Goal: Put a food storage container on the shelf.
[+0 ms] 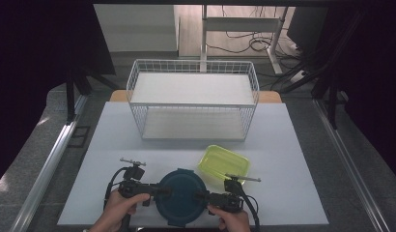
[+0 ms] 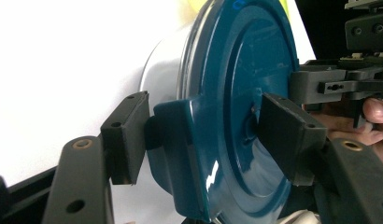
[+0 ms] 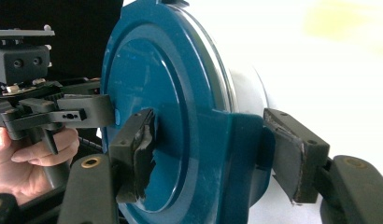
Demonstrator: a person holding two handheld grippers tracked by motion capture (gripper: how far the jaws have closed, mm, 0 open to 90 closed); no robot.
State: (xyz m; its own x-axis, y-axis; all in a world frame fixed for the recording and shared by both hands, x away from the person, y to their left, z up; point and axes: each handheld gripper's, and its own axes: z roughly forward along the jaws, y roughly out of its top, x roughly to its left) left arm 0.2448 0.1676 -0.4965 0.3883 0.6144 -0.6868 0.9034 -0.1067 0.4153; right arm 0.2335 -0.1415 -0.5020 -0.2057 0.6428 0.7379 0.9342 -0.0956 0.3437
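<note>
A round container with a dark teal lid (image 1: 180,195) stands at the table's front edge; its pale body (image 2: 164,77) shows under the lid. My left gripper (image 1: 160,191) is shut on the lid's left side clip (image 2: 178,140), one pad outside the clip and one on the lid top. My right gripper (image 1: 201,195) is shut on the opposite clip (image 3: 243,154) in the same way. In the left gripper view the jaws (image 2: 203,135) straddle the lid's rim, and in the right gripper view the jaws (image 3: 213,149) do too. A hand holds each gripper.
A yellow-green rectangular box (image 1: 224,163) lies just behind the round container, to the right. A white two-tier wire basket shelf (image 1: 193,99) stands at the back of the white table mat (image 1: 283,193). Dark surroundings and metal rails flank the table.
</note>
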